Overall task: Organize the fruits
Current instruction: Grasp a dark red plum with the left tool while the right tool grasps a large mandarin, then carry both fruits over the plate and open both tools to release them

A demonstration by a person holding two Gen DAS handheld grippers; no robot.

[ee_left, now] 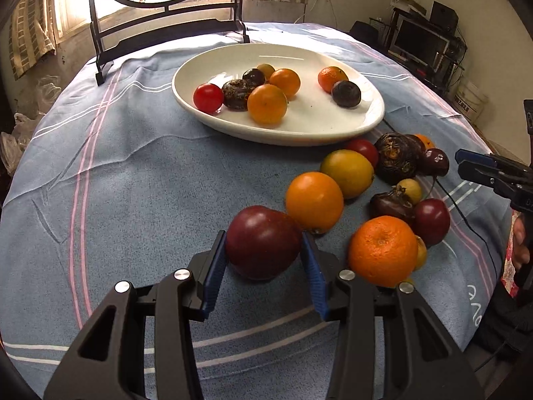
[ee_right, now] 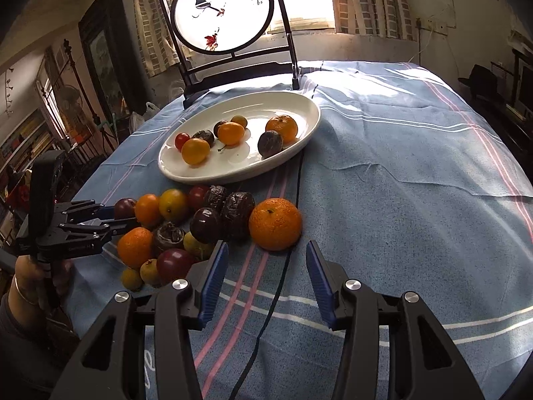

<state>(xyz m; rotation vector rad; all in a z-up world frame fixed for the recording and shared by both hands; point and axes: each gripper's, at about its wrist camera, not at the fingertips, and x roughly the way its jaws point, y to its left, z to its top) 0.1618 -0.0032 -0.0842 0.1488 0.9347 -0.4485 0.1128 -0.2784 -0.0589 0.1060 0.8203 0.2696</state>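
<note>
My left gripper [ee_left: 264, 245] is shut on a dark red plum [ee_left: 263, 241], its blue pads on both sides, low over the cloth. A pile of loose fruit lies to its right: an orange [ee_left: 314, 200], a mandarin [ee_left: 383, 250], dark wrinkled passion fruits [ee_left: 394, 158]. The white oval plate [ee_left: 333, 126] behind holds several fruits, among them a red tomato [ee_left: 208, 97]. My right gripper [ee_right: 266, 260] is open and empty, just short of a large mandarin [ee_right: 275, 223]. The pile [ee_right: 173, 230] and plate [ee_right: 233, 173] show in the right wrist view, with the left gripper [ee_right: 115, 215] at the left.
A round painted screen on a black stand [ee_right: 226, 10] stands at the table's far edge behind the plate. A thin black cable [ee_right: 283, 266] runs across the blue striped tablecloth [ee_right: 399, 200]. Shelves and furniture surround the table.
</note>
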